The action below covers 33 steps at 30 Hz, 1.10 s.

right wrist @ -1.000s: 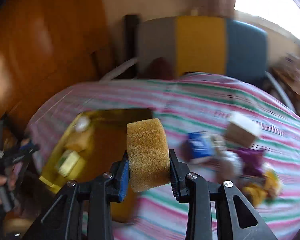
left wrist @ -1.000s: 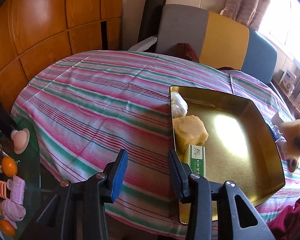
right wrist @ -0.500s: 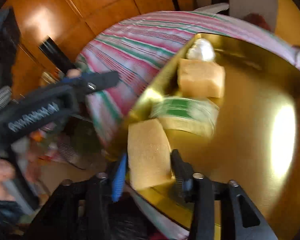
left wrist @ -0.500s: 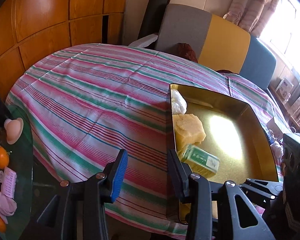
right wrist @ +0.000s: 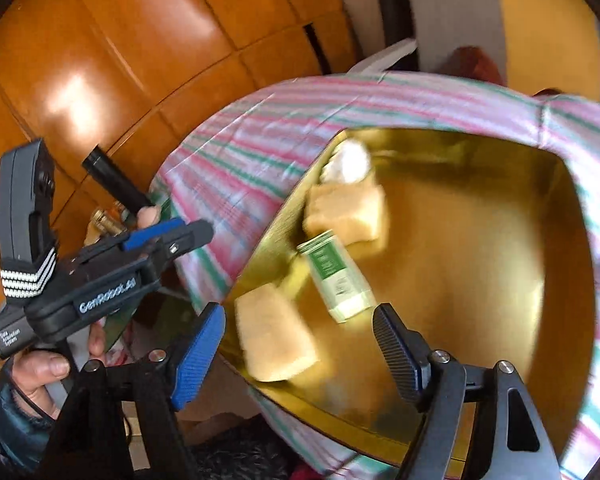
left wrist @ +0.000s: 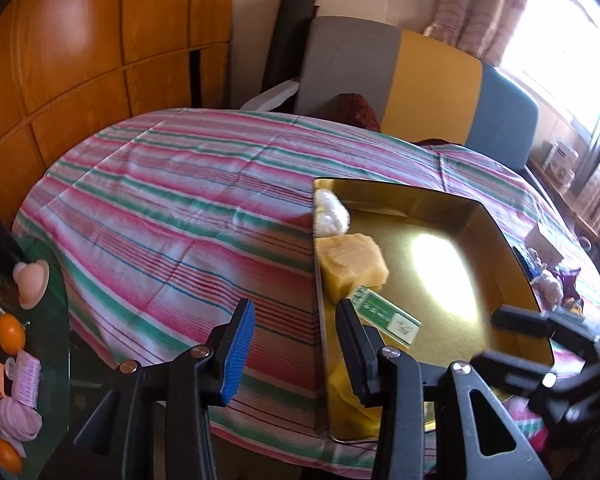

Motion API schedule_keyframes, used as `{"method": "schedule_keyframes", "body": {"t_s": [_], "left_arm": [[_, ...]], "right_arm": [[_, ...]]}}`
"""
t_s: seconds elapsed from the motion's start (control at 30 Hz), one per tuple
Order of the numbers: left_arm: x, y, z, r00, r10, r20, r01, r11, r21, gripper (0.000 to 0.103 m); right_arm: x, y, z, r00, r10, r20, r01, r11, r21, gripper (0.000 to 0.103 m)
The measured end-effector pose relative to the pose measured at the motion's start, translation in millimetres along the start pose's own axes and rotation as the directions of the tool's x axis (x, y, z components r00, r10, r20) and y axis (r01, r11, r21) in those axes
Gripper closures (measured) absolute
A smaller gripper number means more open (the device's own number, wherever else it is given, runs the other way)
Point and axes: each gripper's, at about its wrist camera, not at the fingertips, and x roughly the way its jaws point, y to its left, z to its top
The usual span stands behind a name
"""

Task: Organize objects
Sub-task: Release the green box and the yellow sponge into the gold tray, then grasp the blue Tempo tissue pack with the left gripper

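Observation:
A gold tray (left wrist: pixel 496 236) (right wrist: pixel 480 280) lies on the striped table. In it are a white bag (left wrist: pixel 330 213) (right wrist: pixel 350 160), a yellow sponge (left wrist: pixel 352 262) (right wrist: pixel 346 210), a green-and-white box (left wrist: pixel 386 318) (right wrist: pixel 338 280), and a second yellow sponge (right wrist: pixel 274 334) in the near corner, partly seen in the left wrist view (left wrist: pixel 350 400). My right gripper (right wrist: pixel 300 354) is open and empty just above that sponge, and also shows in the left wrist view (left wrist: pixel 540 344). My left gripper (left wrist: pixel 296 350) is open and empty over the tray's left edge; it also shows in the right wrist view (right wrist: pixel 172 236).
More small objects (left wrist: pixel 548 276) lie on the cloth right of the tray. A glass side table (left wrist: pixel 56 320) at the left carries oranges and pink items. Chairs (left wrist: pixel 400 76) stand behind the table and a wooden wall (left wrist: pixel 80 40) at the left.
My right gripper carried the yellow sponge over the tray, opened, and the sponge now lies in the tray's near corner. The green box tipped over flat. My left gripper stayed open.

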Motion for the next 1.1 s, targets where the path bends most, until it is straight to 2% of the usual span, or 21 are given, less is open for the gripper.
{"method": "schedule_keyframes", "body": {"t_s": [0.13, 0.33, 0.53, 0.67, 0.73, 0.8, 0.9, 0.93, 0.97, 1.0, 1.03, 1.07, 1.1], "left_arm": [[-4, -19, -2, 1.0, -0.015, 0.005, 0.015, 0.999, 0.051, 0.061], [-7, -48, -5, 0.998, -0.057, -0.008, 0.057, 0.991, 0.123, 0.061], [-6, -80, -6, 0.996, -0.088, -0.027, 0.092, 0.978, 0.19, 0.061], [-2, -101, -6, 0.992, -0.115, -0.05, 0.123, 0.966, 0.227, 0.06], [1, -116, -7, 0.988, -0.137, -0.075, 0.151, 0.957, 0.247, 0.06], [4, -129, -8, 0.981, -0.164, -0.1, 0.184, 0.949, 0.257, 0.06], [5, -153, -10, 0.969, -0.209, -0.13, 0.238, 0.928, 0.287, 0.06], [5, -161, -10, 0.965, -0.224, -0.137, 0.256, 0.919, 0.3, 0.06], [4, -172, -11, 0.961, -0.236, -0.141, 0.27, 0.909, 0.317, 0.06], [3, -185, -12, 0.957, -0.249, -0.145, 0.285, 0.897, 0.338, 0.06], [3, -195, -12, 0.953, -0.262, -0.15, 0.3, 0.886, 0.355, 0.06], [3, -207, -13, 0.948, -0.277, -0.157, 0.316, 0.874, 0.368, 0.06], [4, -221, -14, 0.94, -0.296, -0.171, 0.34, 0.86, 0.381, 0.06]], "right_arm": [[-27, -16, -1, 0.996, -0.078, 0.049, 0.079, 0.997, -0.01, 0.022], [-67, -52, -6, 0.974, -0.206, 0.089, 0.207, 0.978, 0.006, 0.018], [-113, -105, -15, 0.934, -0.337, 0.115, 0.33, 0.941, 0.078, 0.016], [-148, -145, -19, 0.889, -0.439, 0.128, 0.423, 0.896, 0.134, 0.014], [-164, -164, -22, 0.852, -0.507, 0.13, 0.488, 0.859, 0.154, 0.013], [-183, -190, -27, 0.8, -0.587, 0.125, 0.561, 0.805, 0.192, 0.01], [-212, -239, -40, 0.706, -0.699, 0.11, 0.647, 0.701, 0.3, 0.007], [-223, -258, -48, 0.672, -0.733, 0.102, 0.662, 0.657, 0.359, 0.007], [-230, -272, -55, 0.648, -0.756, 0.096, 0.667, 0.624, 0.408, 0.007], [-239, -291, -68, 0.618, -0.782, 0.079, 0.663, 0.573, 0.481, 0.007], [-244, -310, -79, 0.619, -0.785, 0.015, 0.648, 0.521, 0.556, 0.009], [-252, -327, -87, 0.648, -0.762, -0.017, 0.593, 0.49, 0.638, 0.012], [-262, -337, -95, 0.67, -0.742, 0.009, 0.52, 0.478, 0.708, 0.012]]}}
